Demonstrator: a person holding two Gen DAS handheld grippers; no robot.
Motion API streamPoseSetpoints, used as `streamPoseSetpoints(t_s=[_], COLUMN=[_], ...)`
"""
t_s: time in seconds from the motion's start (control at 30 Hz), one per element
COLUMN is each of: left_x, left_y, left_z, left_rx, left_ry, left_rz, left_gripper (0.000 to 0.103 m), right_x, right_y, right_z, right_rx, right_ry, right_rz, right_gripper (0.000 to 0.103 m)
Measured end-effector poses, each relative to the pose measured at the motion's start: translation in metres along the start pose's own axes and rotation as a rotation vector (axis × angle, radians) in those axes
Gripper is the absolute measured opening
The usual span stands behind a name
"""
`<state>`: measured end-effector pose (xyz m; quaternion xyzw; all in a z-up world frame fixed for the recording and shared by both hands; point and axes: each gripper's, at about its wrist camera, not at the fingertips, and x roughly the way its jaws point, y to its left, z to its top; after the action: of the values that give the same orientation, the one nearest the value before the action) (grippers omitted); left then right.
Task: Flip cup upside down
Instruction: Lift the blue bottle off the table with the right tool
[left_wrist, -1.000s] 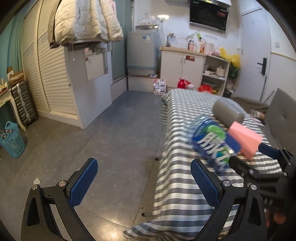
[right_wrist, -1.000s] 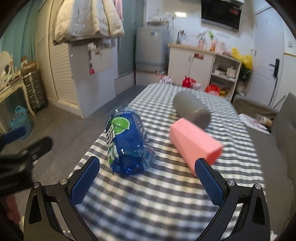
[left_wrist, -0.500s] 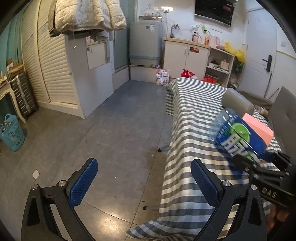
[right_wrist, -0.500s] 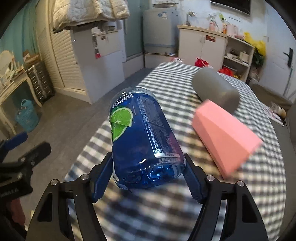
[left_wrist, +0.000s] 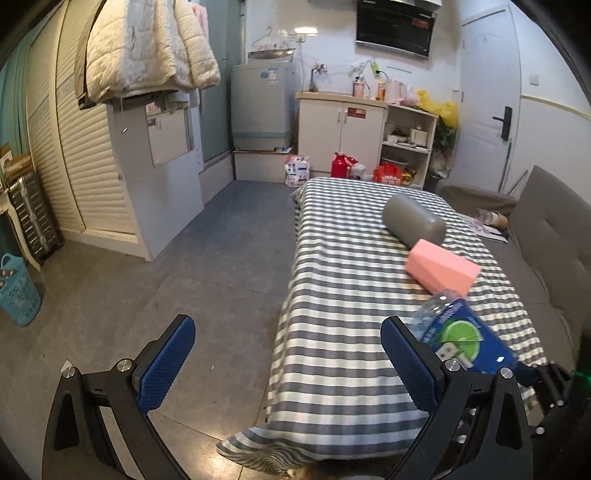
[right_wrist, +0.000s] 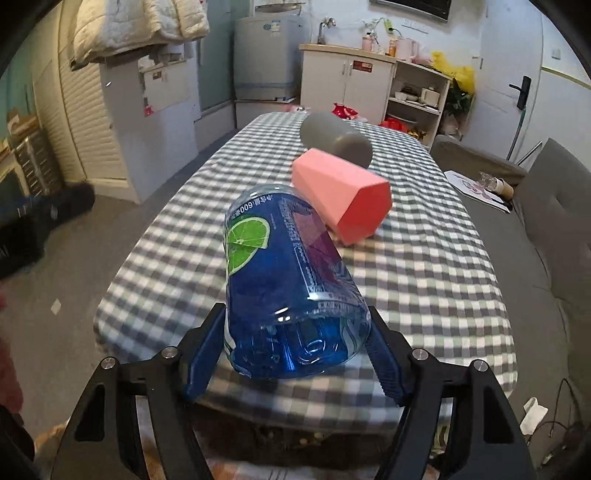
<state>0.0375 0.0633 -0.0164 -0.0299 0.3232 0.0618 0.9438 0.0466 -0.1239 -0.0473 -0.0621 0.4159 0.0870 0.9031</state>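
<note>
Left wrist view. The left gripper (left_wrist: 284, 354) has its blue-padded fingers (left_wrist: 166, 363) wide apart with nothing between them; it hangs over the grey floor off the near left corner of the checked-cloth table (left_wrist: 332, 295). A second ago the blue transparent plastic bottle-cup with the lime label (left_wrist: 463, 338) sat higher in the frame and covered part of the pink faceted plastic cup (left_wrist: 441, 267); now it shows at lower right, behind the left gripper's right finger, lying on a slant with its clear end toward the pink cup. The pink cup and the grey cylindrical cup (left_wrist: 413, 223) both lie on their sides at centre right of the frame.

Right wrist view. The right gripper (right_wrist: 295, 354) has its fingers (right_wrist: 205, 354) clamped on the wide lower body of the blue cup (right_wrist: 284, 280), which fills the centre of the frame. One second ago these fingers stood apart with the cup lying ahead on the cloth; half a second ago they had closed on it. Now the cup appears raised off the cloth, though I cannot confirm the gap under it. The pink cup (right_wrist: 343, 195) sits just behind it, the grey cup (right_wrist: 334, 140) further back.

Judgement: the grasp is made and the lift begun; the turn to stand the cup mouth-down is not yet done.
</note>
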Motion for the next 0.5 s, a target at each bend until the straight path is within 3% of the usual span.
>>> streamPoseSetpoints(t_s=[0.07, 0.17, 0.33, 0.5], left_x=[-0.006, -0.012, -0.015, -0.011], left_y=[-0.006, -0.018, -0.042, -0.073], left_z=[0.002, 0.003, 0.009, 0.017], left_rx=[0.014, 0.032, 0.054, 0.061], left_ry=[-0.001, 0.002, 0.021, 0.074], left_rz=[0.001, 0.008, 0.002, -0.056], left_gripper=[0.103, 0.103, 0.103, 0.103], right_x=[-0.003, -0.015, -0.049, -0.067], right_y=[-0.006, -0.011, -0.041, -0.088], right_z=[0.002, 0.002, 0.007, 0.014], right_rx=[0.009, 0.018, 0.043, 0.051], right_ry=[0.010, 0.010, -0.028, -0.035], right_rz=[0.006, 0.004, -0.016, -0.118], right_gripper=[0.073, 0.089, 0.093, 0.093])
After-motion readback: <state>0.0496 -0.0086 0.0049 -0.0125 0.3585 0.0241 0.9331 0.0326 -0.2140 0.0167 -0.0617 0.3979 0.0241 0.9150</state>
